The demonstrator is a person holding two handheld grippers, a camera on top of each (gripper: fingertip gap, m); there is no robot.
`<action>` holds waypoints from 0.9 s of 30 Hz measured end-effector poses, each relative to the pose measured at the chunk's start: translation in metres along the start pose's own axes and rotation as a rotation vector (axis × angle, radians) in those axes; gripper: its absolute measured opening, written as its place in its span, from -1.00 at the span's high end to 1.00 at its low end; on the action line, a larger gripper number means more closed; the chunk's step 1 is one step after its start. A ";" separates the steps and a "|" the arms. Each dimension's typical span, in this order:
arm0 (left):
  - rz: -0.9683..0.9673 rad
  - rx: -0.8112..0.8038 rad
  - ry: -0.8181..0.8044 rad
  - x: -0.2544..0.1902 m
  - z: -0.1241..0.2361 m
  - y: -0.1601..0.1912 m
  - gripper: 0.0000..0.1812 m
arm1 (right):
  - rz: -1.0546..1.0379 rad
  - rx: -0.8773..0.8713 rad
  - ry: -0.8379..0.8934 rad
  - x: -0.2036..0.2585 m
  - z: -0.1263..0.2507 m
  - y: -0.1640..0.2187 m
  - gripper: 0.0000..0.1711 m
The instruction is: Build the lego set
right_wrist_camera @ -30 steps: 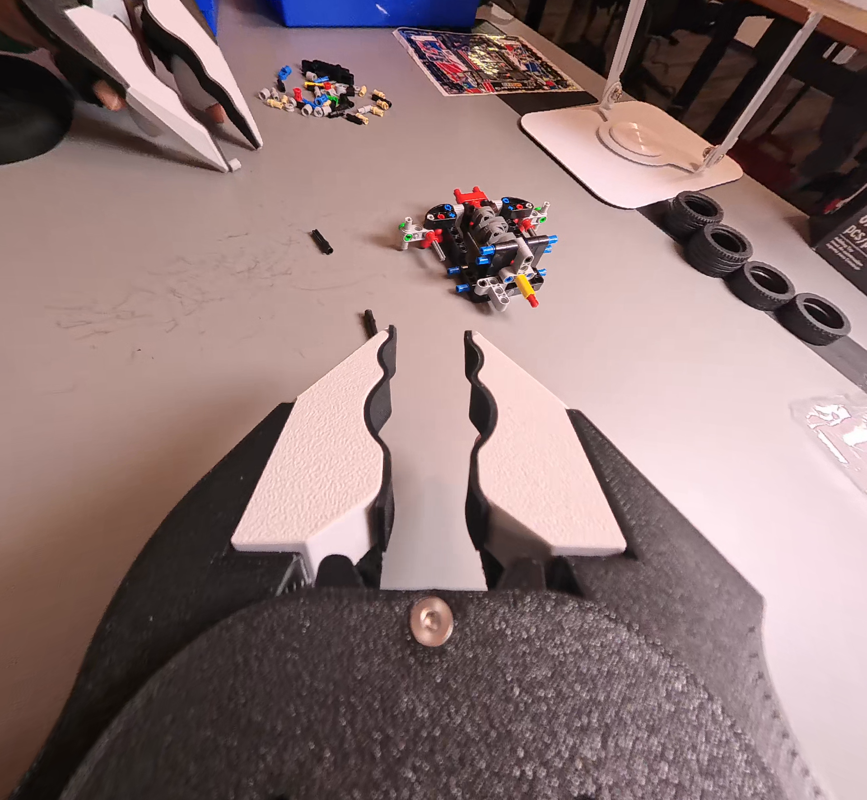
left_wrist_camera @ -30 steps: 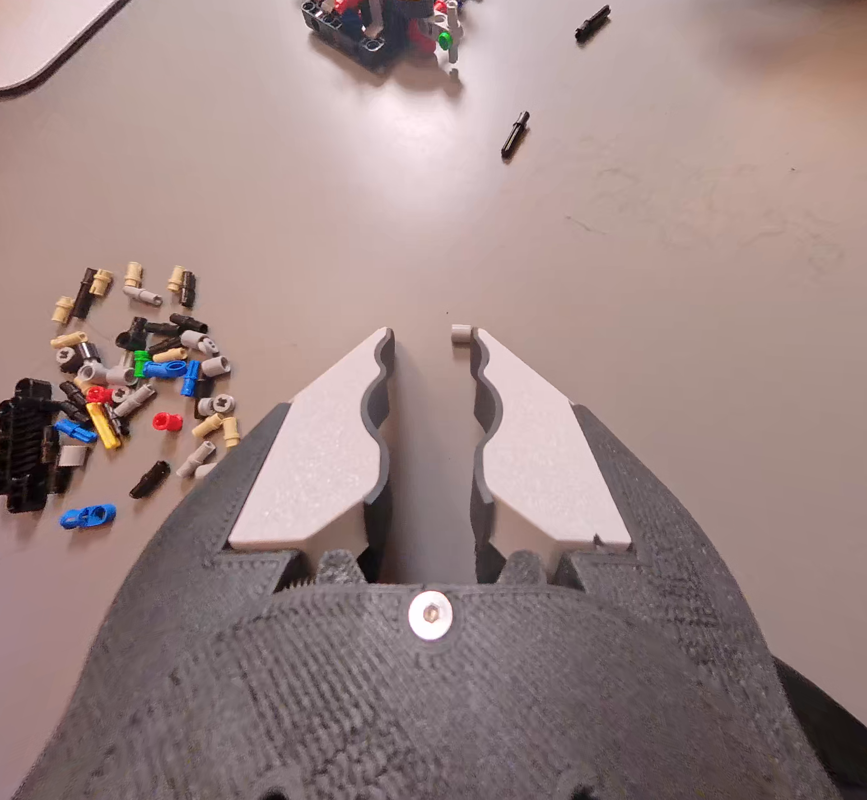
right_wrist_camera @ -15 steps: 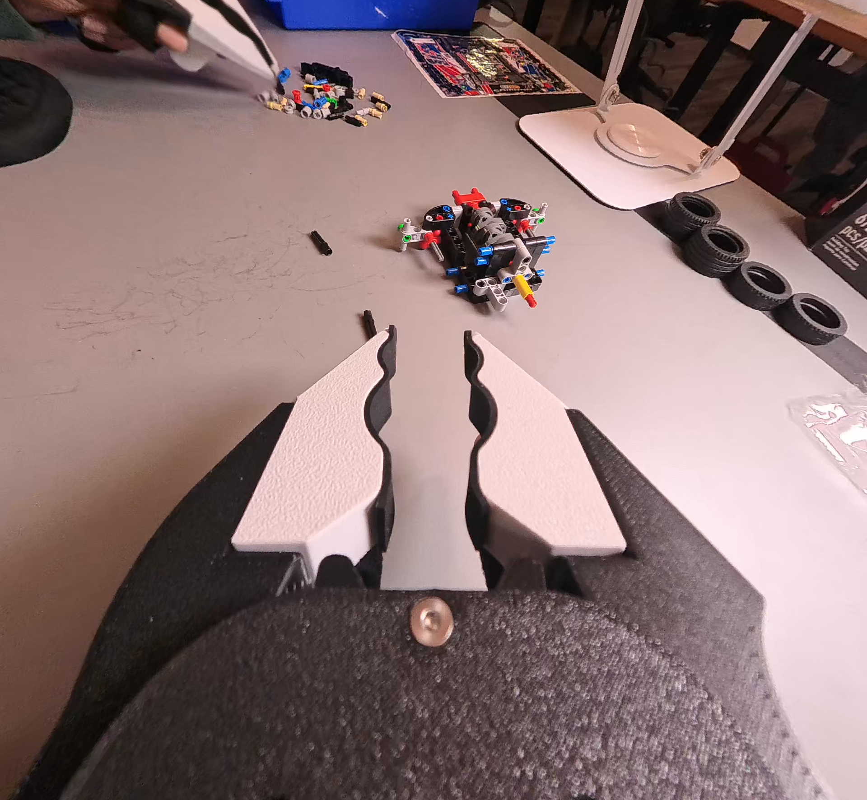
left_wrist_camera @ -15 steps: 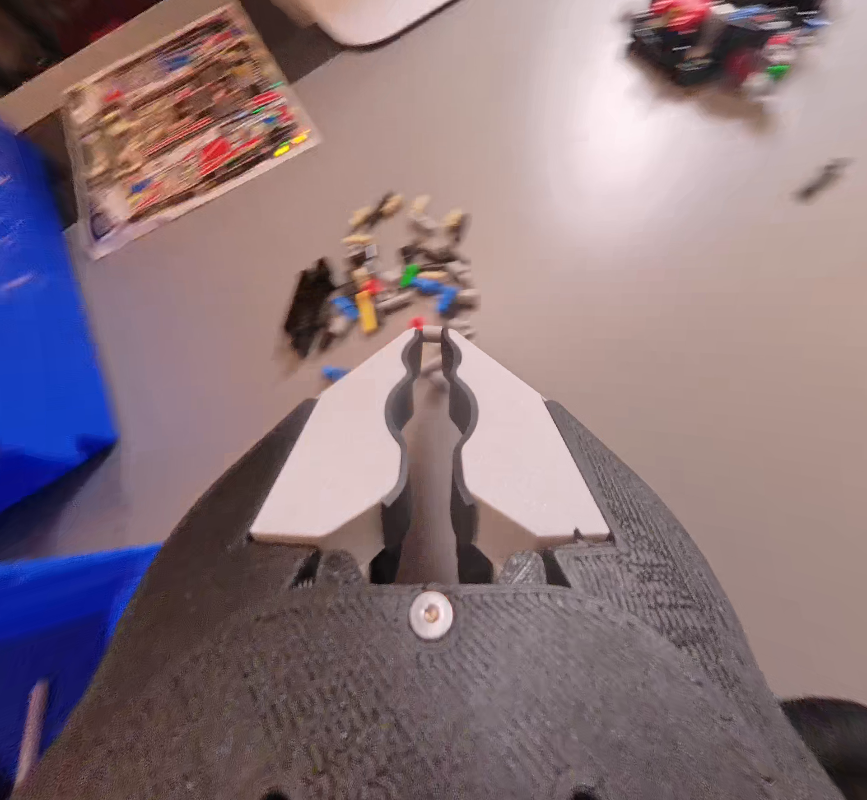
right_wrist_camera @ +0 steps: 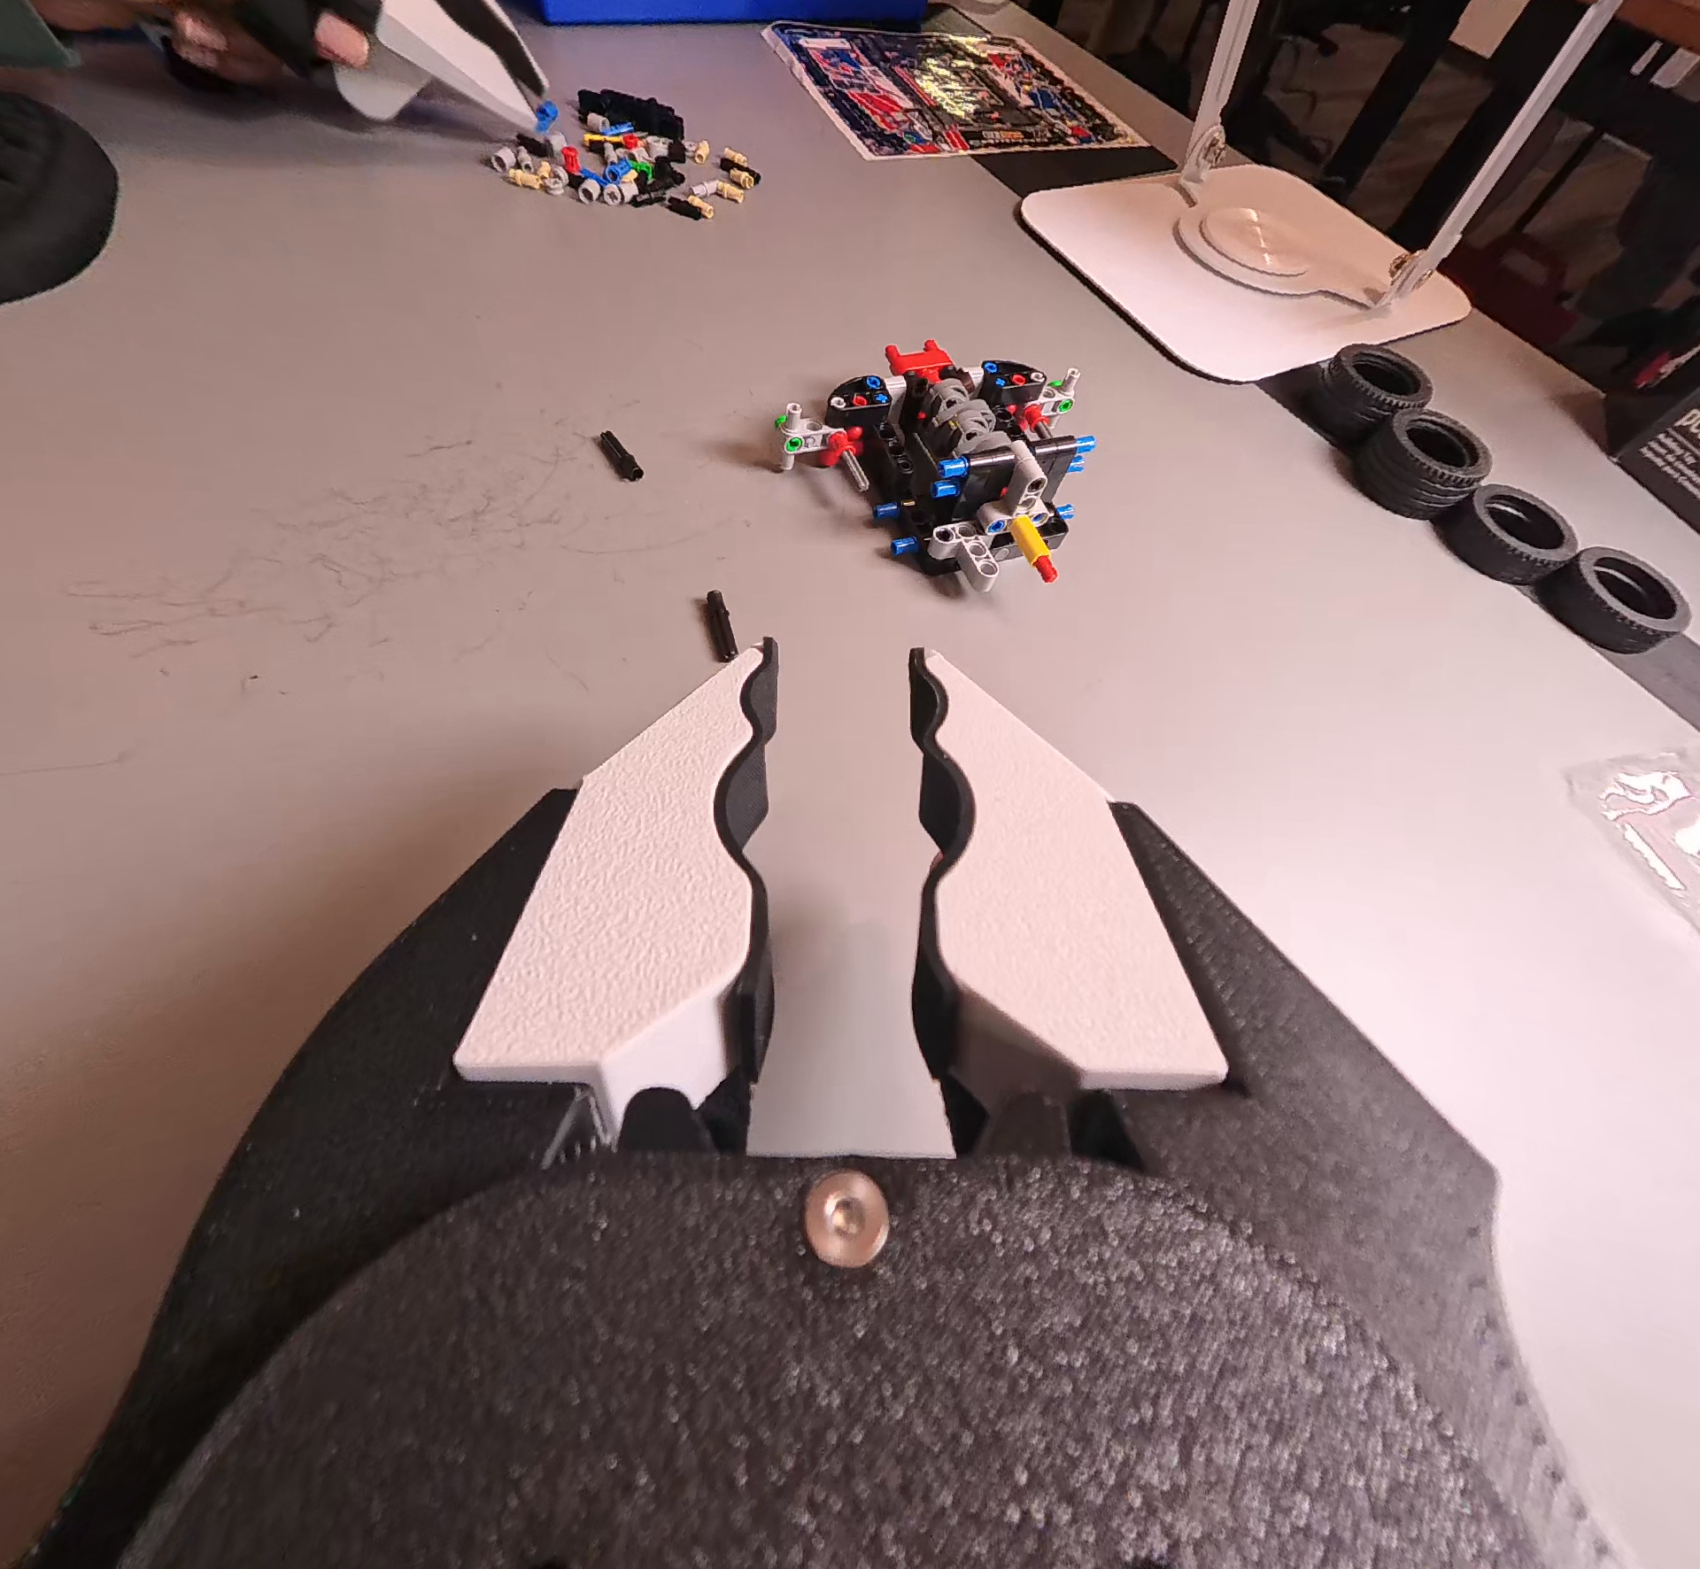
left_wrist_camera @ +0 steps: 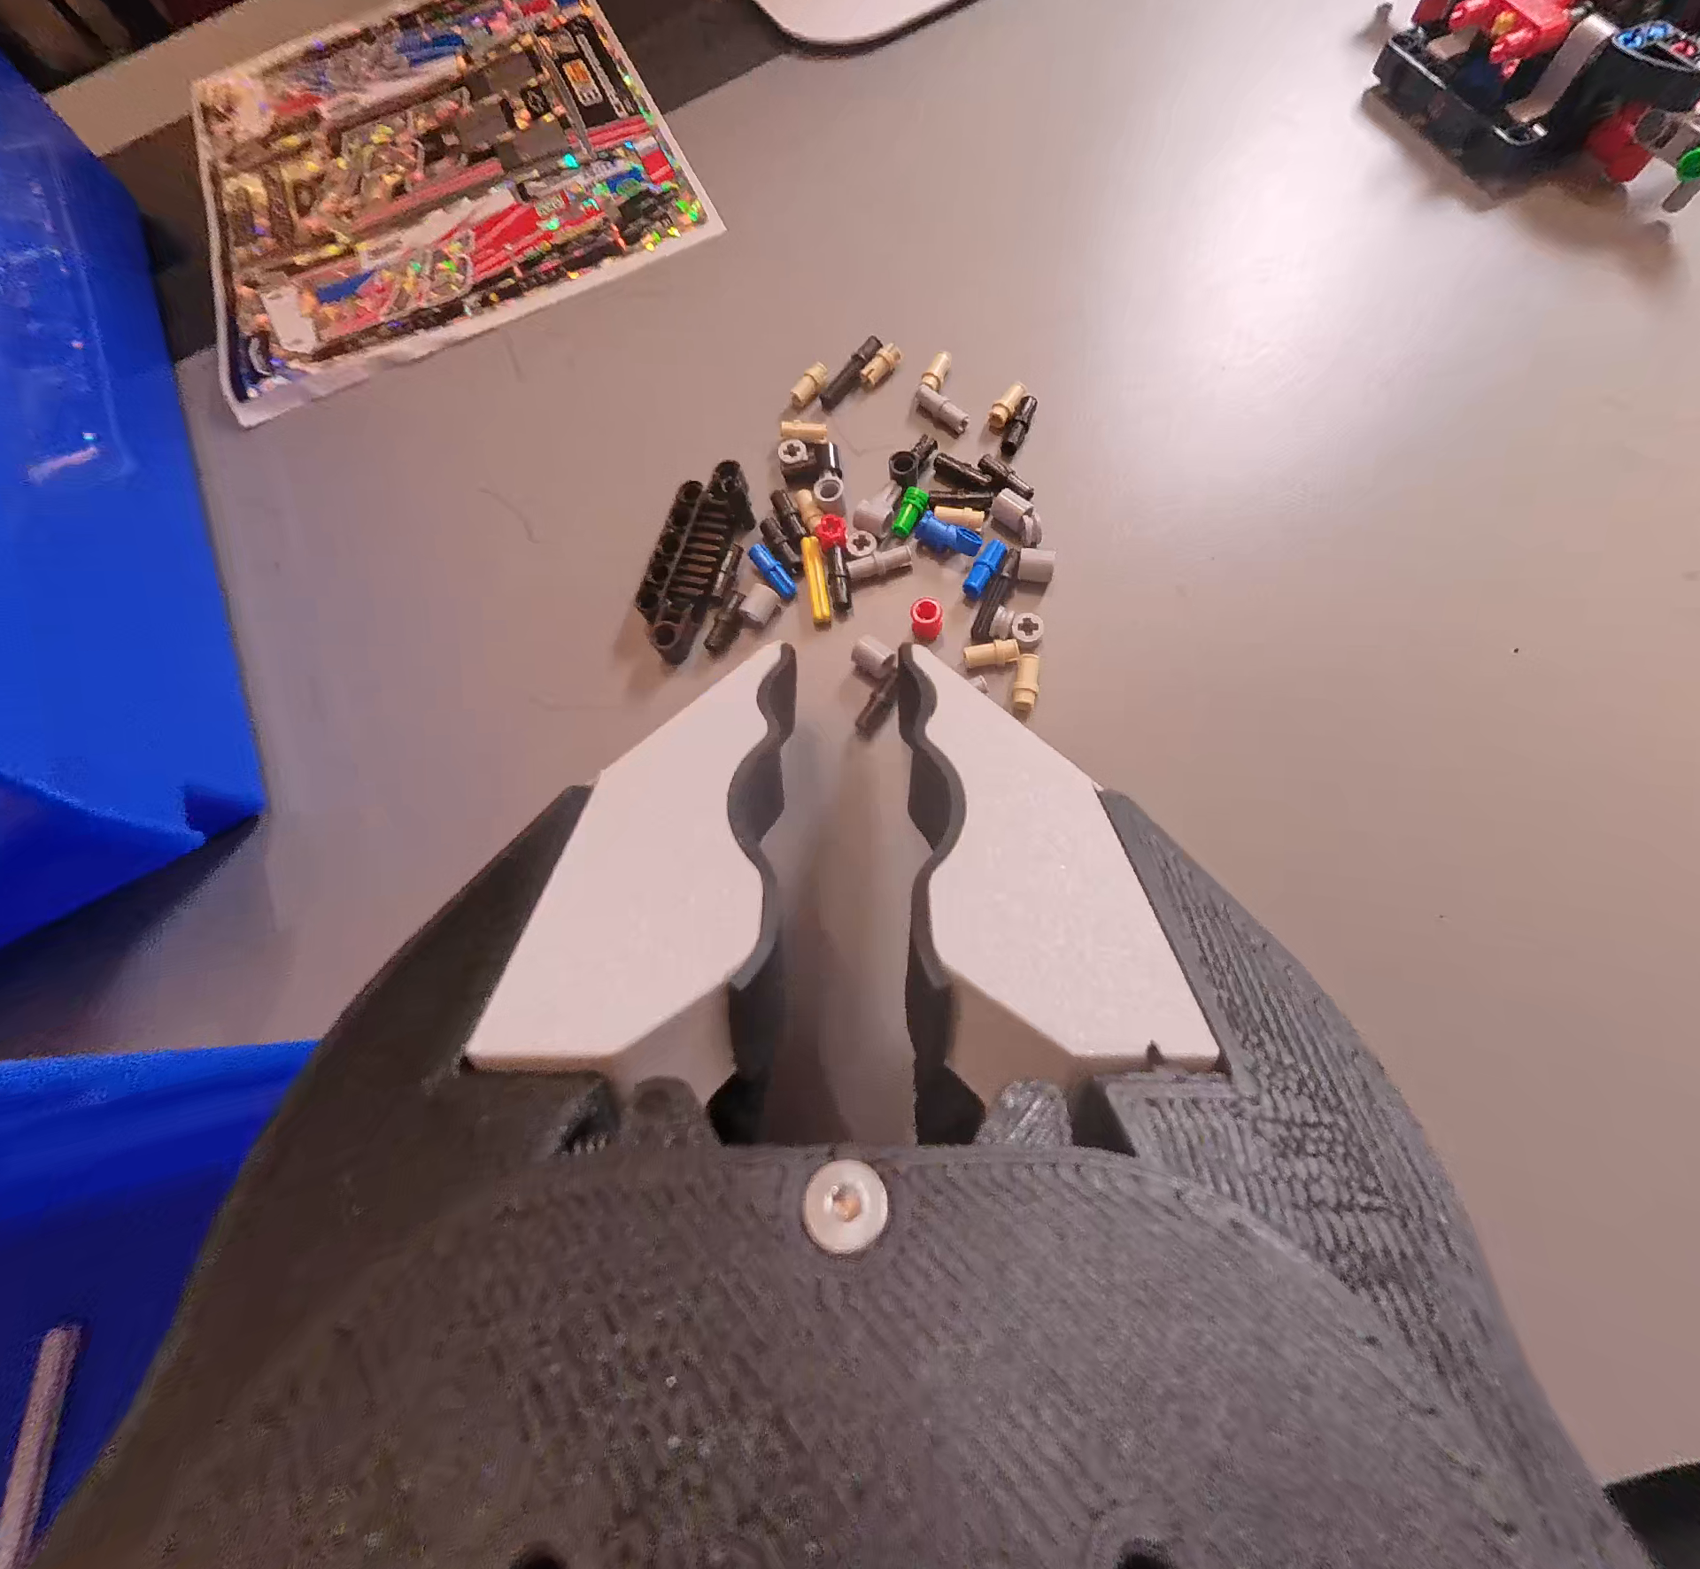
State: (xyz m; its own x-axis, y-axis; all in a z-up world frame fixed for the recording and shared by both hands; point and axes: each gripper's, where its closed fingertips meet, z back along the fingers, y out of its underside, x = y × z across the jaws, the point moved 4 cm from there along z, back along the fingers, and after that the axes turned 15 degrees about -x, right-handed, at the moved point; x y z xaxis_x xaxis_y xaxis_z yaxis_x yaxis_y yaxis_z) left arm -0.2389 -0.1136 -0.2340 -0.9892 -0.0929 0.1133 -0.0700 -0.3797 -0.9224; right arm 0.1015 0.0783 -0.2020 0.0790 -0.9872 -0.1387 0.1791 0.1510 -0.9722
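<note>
— Left gripper [left_wrist_camera: 842,667] first: how do its jaws stand?

— Parted a little and empty. Its tips hang at the near edge of the pile of loose pieces [left_wrist_camera: 883,522]. A small grey bush [left_wrist_camera: 872,656] and a black pin [left_wrist_camera: 876,701] lie in the gap just ahead of the tips, the pin close beside the right finger; whether it touches the finger I cannot tell.

— What lies beyond the tips?

— A red bush [left_wrist_camera: 926,617] just past them, then blue, green, yellow, tan and grey pins, with a black beam [left_wrist_camera: 690,573] ahead and to the left. Farther ahead-left lies a shiny sticker sheet [left_wrist_camera: 442,172], and a blue bin [left_wrist_camera: 101,513] stands well off to the left.

— And the half-built model?

— Far ahead and to the right of the left gripper [left_wrist_camera: 1555,71]. From the right gripper [right_wrist_camera: 842,655], the model [right_wrist_camera: 947,458] sits ahead and slightly right, well apart from the tips, on the grey table [right_wrist_camera: 368,697].

— Is the right gripper holding anything?

— No, its jaws stand apart with bare table between them. One black pin [right_wrist_camera: 720,625] lies just beside its left fingertip, another [right_wrist_camera: 621,456] farther ahead-left. Four black tyres [right_wrist_camera: 1490,494] line up off to its right.
</note>
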 end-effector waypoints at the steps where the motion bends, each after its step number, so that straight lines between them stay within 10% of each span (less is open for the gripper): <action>1: -0.005 -0.011 -0.007 0.001 0.002 -0.002 0.78 | 0.000 0.000 0.001 0.000 0.000 0.000 0.70; 27: -0.116 0.138 0.131 -0.019 -0.009 0.002 0.90 | -0.004 -0.050 0.077 -0.013 0.016 -0.009 0.69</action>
State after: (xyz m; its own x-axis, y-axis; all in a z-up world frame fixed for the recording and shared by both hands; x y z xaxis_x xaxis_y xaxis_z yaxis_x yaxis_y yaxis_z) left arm -0.2219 -0.1046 -0.2417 -0.9845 0.0755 0.1586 -0.1749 -0.5041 -0.8458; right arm 0.1142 0.0900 -0.1883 0.0026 -0.9892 -0.1466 0.1303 0.1457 -0.9807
